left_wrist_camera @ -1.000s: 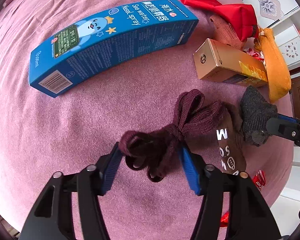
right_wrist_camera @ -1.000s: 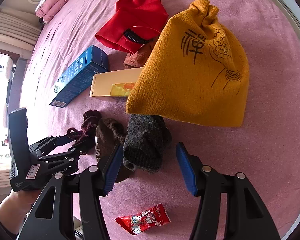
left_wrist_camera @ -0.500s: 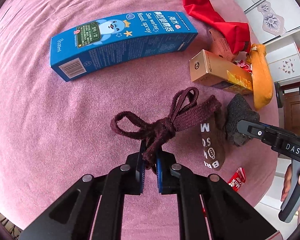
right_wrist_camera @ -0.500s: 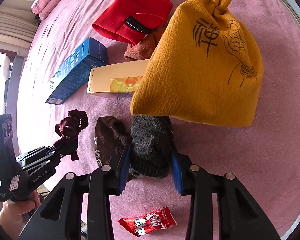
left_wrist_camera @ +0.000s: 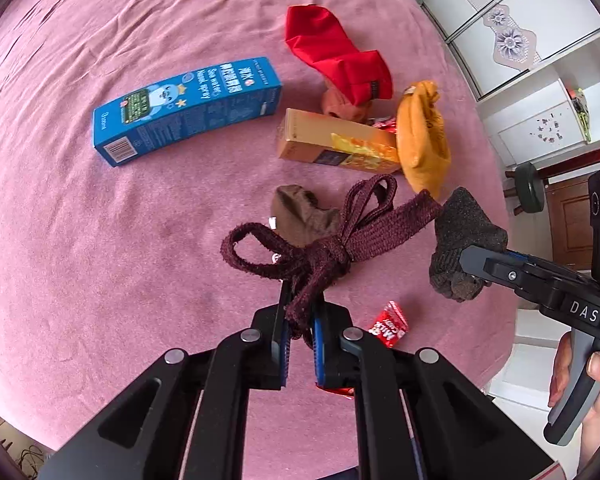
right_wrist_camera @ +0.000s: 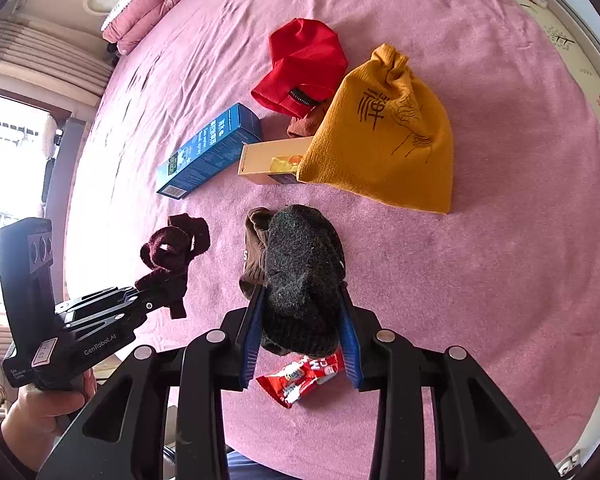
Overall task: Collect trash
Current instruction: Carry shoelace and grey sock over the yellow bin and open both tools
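Note:
My left gripper (left_wrist_camera: pixel 300 320) is shut on a knotted maroon knit band (left_wrist_camera: pixel 332 248), which hangs lifted above the pink bedspread (left_wrist_camera: pixel 120 260). My right gripper (right_wrist_camera: pixel 302 308) is shut on a dark grey knit sock (right_wrist_camera: pixel 304 272), also raised off the bed. From the right wrist, the maroon band (right_wrist_camera: pixel 172 248) dangles from the left gripper (right_wrist_camera: pixel 160 300). A red candy wrapper (right_wrist_camera: pixel 300 376) lies on the bed under the right gripper. The brown sock (right_wrist_camera: pixel 254 256) stays on the bed beside the grey one.
A blue nasal spray box (left_wrist_camera: pixel 188 110), a gold box (left_wrist_camera: pixel 332 146), a mustard drawstring pouch (right_wrist_camera: pixel 384 136) and a red cloth (right_wrist_camera: pixel 304 68) lie farther back on the bed. Pink pillows (right_wrist_camera: pixel 148 12) sit at the head. White cabinets (left_wrist_camera: pixel 520 40) stand beyond the bed's edge.
Both grippers closed, the left on the maroon band and the right on the grey sock, then rose, lifting both items off the bed. The brown sock stayed behind.

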A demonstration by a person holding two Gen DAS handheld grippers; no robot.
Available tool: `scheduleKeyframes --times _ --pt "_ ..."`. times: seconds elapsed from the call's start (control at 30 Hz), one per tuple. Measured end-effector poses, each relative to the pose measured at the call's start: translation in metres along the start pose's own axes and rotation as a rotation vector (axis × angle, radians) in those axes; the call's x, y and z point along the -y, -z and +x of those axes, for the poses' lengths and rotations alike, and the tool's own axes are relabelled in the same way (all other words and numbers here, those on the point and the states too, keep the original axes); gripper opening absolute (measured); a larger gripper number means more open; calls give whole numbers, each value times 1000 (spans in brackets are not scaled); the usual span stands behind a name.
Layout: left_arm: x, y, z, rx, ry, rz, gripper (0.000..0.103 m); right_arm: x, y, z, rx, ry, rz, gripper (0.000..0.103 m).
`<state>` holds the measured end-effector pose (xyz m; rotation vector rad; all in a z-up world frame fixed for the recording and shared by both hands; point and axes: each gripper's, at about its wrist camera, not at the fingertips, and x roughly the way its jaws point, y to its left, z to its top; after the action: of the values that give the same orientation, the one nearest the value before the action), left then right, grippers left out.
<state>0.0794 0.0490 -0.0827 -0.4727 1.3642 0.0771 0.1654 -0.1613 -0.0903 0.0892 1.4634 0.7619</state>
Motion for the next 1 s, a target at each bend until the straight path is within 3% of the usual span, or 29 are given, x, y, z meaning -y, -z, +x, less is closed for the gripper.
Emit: scheduleKeyframes --times 0.17,0.4,1.0 --pt "49 11 1 17 36 50 9 11 7 -34 57 -6 21 34" --pt "120 12 5 8 78 117 9 58 24 -90 140 -18 95 34" --pt "310 -6 64 -77 132 322 9 225 60 -189 259 22 319 34"
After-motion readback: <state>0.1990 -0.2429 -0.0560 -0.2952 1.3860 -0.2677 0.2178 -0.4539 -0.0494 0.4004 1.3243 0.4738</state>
